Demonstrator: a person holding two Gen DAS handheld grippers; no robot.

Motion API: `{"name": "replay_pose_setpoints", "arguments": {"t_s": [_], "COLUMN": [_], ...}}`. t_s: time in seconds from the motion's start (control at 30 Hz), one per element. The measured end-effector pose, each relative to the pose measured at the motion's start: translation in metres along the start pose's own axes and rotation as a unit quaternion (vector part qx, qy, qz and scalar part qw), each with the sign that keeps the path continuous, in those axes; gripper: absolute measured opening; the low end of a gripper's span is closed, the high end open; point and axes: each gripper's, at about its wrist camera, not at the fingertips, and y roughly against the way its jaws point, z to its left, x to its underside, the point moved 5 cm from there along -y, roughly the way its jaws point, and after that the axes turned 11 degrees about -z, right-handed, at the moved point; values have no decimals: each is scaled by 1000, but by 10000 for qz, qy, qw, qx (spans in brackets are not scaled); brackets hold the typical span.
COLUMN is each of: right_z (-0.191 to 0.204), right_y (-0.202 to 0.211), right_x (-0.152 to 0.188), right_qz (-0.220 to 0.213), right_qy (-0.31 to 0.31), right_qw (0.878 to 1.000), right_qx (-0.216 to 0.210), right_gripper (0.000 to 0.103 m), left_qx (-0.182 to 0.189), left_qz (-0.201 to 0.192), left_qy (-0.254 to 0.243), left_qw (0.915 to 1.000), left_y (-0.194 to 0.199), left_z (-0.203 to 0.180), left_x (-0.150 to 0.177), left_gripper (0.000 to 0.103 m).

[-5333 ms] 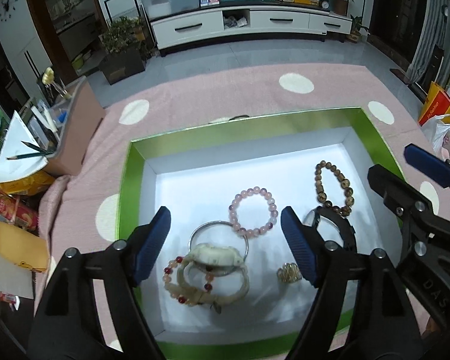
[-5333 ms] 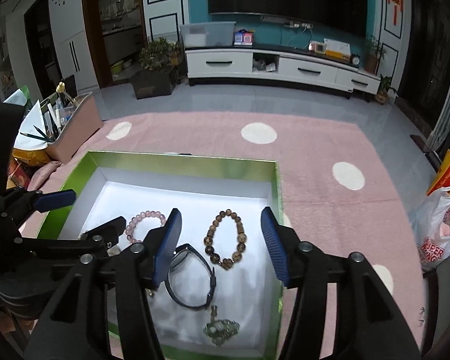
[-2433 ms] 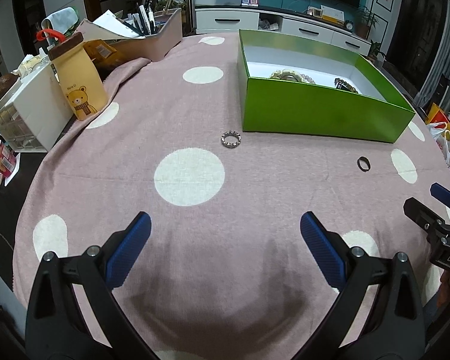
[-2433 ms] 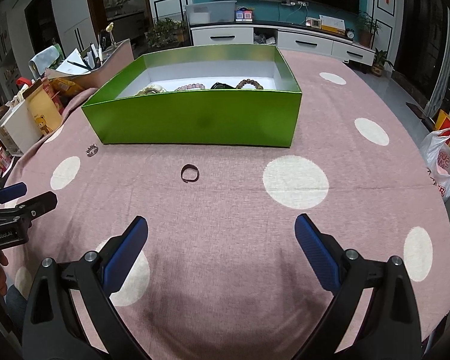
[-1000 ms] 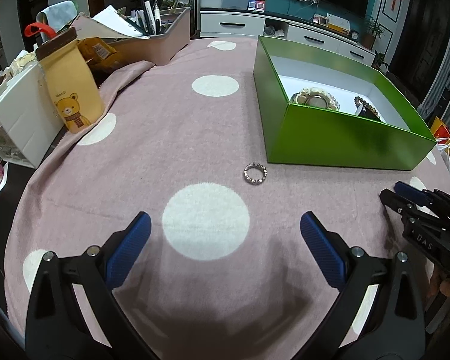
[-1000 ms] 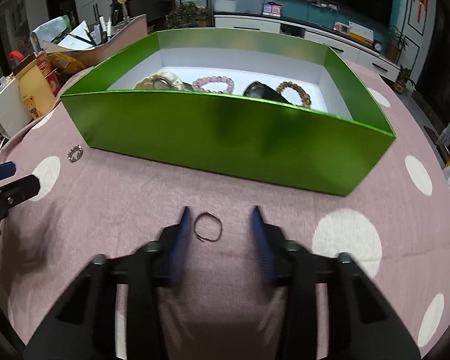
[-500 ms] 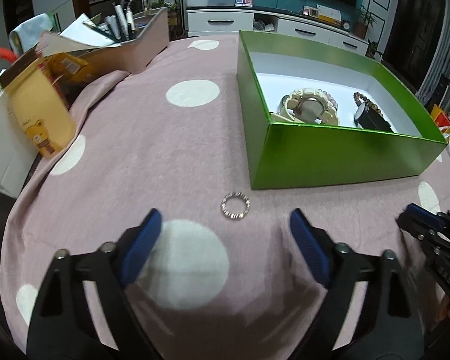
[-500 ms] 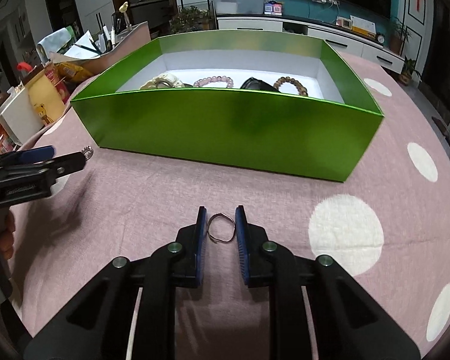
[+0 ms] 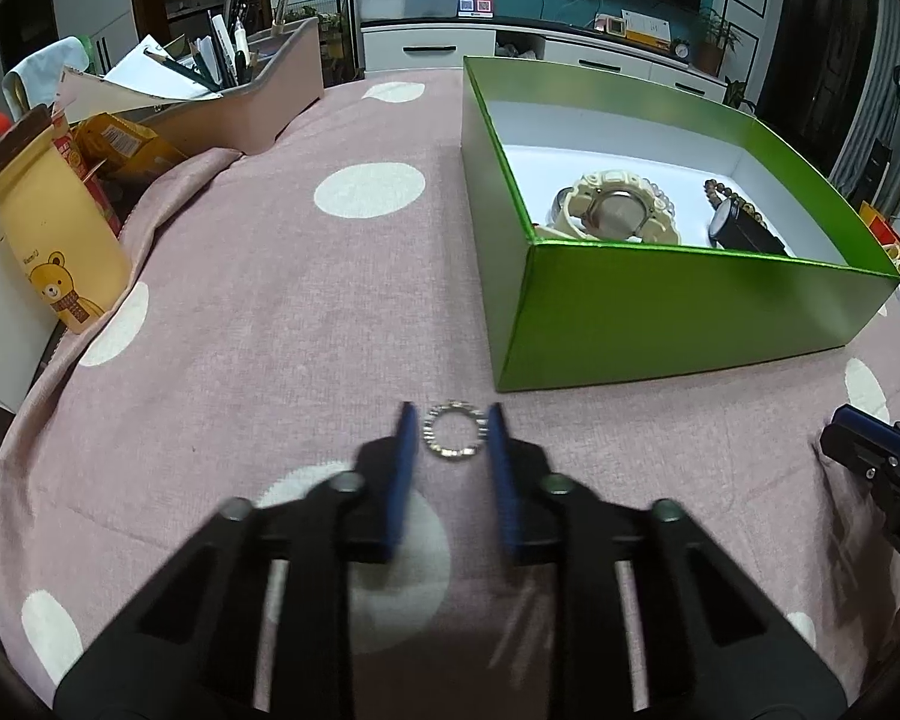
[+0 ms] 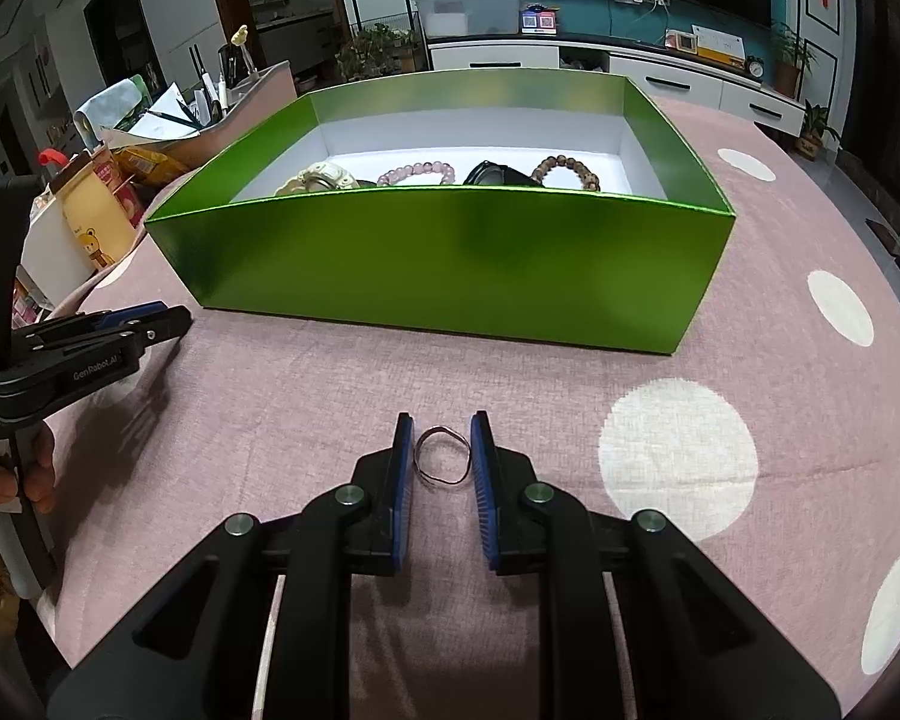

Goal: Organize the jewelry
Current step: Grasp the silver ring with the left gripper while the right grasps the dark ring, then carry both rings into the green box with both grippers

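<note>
A silver studded ring [image 9: 455, 437] lies on the pink dotted cloth between the blue pads of my left gripper [image 9: 451, 427]; the pads stand close on both sides of it. A thin wavy dark ring [image 10: 442, 463] lies between the pads of my right gripper [image 10: 442, 441], which are closed onto its sides. The green box [image 10: 450, 264] stands beyond, holding a cream watch [image 9: 615, 217], a pink bead bracelet [image 10: 417, 173], a black band [image 10: 491, 173] and a brown bead bracelet [image 10: 567, 173].
A yellow bear bottle [image 9: 54, 252] and white box stand at the left table edge. A pink pen holder [image 9: 252, 102] with papers is at the back left. The left gripper shows in the right wrist view [image 10: 90, 342].
My left gripper has moved forward and its jaws have narrowed around the silver ring. My right gripper has stayed around the thin ring, with its pads tight against it.
</note>
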Motion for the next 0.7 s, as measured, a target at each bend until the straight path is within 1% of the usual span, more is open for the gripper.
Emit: {"name": "replay_pose_setpoints", "arguments": {"t_s": [0.23,0.7], "right_z": [-1,1], "right_y": [10,47], "right_x": [-2,-7], "right_qz": [-85,-354], "right_qy": [16,39], "right_qw": [10000,9993], "right_qx": [36,72], "right_gripper": [19,19], "left_qx": [69,347], "left_qz": [84,-266], "left_qy": [42,-176], "left_qw": [9999,9989], "left_y": [10,77], "left_z": [-9,-45], "left_x": [4,-6], "left_gripper": [21,21]}}
